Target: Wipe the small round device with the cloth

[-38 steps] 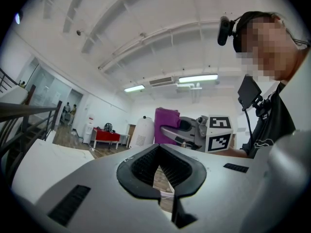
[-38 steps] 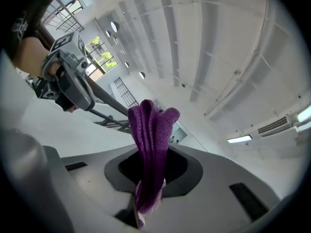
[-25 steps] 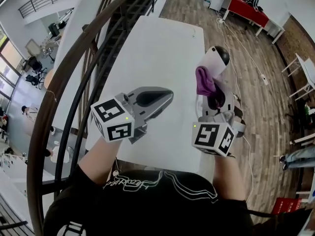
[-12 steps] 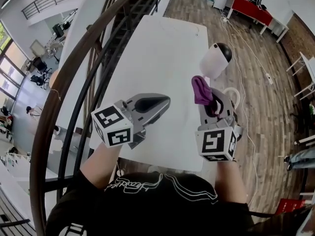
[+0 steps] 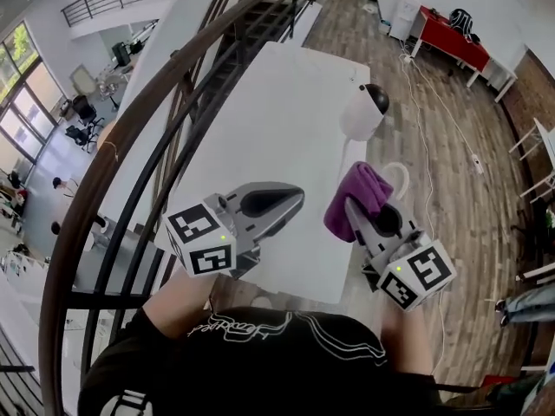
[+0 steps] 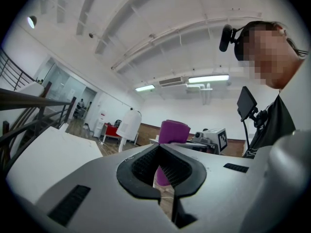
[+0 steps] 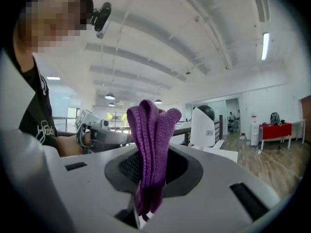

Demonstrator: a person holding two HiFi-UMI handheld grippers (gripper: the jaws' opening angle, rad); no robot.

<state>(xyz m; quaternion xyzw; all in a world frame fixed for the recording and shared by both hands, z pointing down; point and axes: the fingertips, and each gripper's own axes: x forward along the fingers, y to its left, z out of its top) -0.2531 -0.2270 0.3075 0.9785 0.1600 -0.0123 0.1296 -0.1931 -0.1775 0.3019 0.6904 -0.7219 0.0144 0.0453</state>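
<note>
The small round device (image 5: pixel 362 111), white with a black top, stands near the right edge of the white table (image 5: pixel 260 120). It also shows in the left gripper view (image 6: pixel 129 125) and the right gripper view (image 7: pixel 203 125). My right gripper (image 5: pixel 351 219) is shut on a bunched purple cloth (image 5: pixel 357 198), held level off the table's right front corner and well short of the device. The cloth (image 7: pixel 151 144) stands up between its pads. My left gripper (image 5: pixel 276 202) hovers over the table's front part, shut with nothing in it (image 6: pixel 159 152). The cloth (image 6: pixel 174 130) shows just beyond its tips.
A dark curved stair railing (image 5: pixel 130 146) runs along the table's left side. A white cable loop (image 5: pixel 399 176) lies on the wooden floor right of the table. A red table (image 5: pixel 451 33) stands far off at the back right.
My right gripper has pulled the cloth back from the device toward the person and rolled over. The left gripper has shifted a little over the table, still shut.
</note>
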